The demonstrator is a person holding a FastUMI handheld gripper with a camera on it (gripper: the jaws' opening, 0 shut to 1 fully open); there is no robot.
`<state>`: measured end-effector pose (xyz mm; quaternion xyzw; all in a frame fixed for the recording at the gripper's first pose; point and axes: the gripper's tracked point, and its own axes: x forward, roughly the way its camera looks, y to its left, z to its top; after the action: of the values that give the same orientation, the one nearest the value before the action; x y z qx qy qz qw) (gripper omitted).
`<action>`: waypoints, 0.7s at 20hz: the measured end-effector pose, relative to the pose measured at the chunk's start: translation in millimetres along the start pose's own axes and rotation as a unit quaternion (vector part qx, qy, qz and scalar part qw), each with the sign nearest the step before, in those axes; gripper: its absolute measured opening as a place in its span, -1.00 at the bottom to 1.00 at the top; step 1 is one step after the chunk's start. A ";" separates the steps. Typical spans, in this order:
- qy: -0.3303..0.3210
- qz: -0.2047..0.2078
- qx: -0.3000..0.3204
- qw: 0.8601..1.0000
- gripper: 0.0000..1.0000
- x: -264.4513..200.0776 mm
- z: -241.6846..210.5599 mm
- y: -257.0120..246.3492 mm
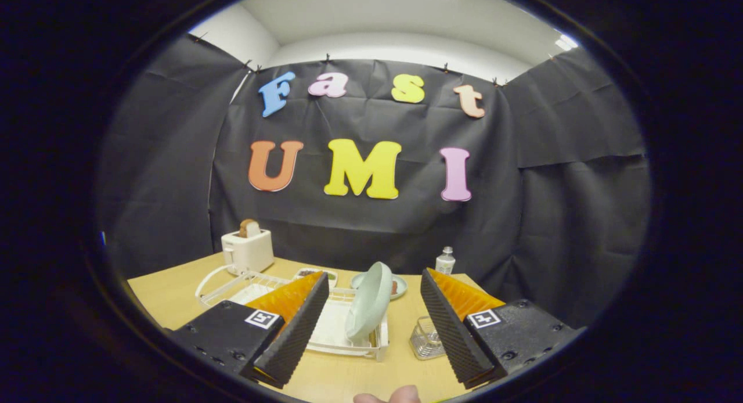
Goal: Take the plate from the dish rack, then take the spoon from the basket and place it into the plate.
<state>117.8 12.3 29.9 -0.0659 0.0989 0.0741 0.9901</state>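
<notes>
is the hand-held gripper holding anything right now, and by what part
Nothing is held. The hand-held gripper is open, its fingers spread wide, and the plate stands on edge in the dish rack ahead of them, untouched.

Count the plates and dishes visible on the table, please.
3: a pale green round plate standing in the white dish rack ahead of the open hand-held gripper, and two small dishes beyond. Others may be hidden.

Left finger (pixel 293 321) is covering the near-left part of the dish rack (pixel 342 333). Right finger (pixel 450 327) is hiding most of the wire basket (pixel 425 340); spoon isn't discernible. Plate's (pixel 369 301) lower rim is sinking behind the rack wall. Far dishes' (pixel 316 273) contents too small to tell.
</notes>
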 end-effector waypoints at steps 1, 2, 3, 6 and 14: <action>0.016 0.007 -0.002 1.000 1.00 10.7 3.9 0.5; 0.033 0.010 -0.008 0.999 1.00 22.9 6.3 -0.9; 0.052 0.013 -0.015 0.998 1.00 35.9 8.5 -3.7; 0.116 0.019 -0.017 0.993 1.00 75.1 19.6 -13.7; 0.293 0.024 0.002 0.956 1.00 150.9 -7.2 -27.0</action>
<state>267.1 4.9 -5.0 -0.0800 0.3861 0.0750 0.9159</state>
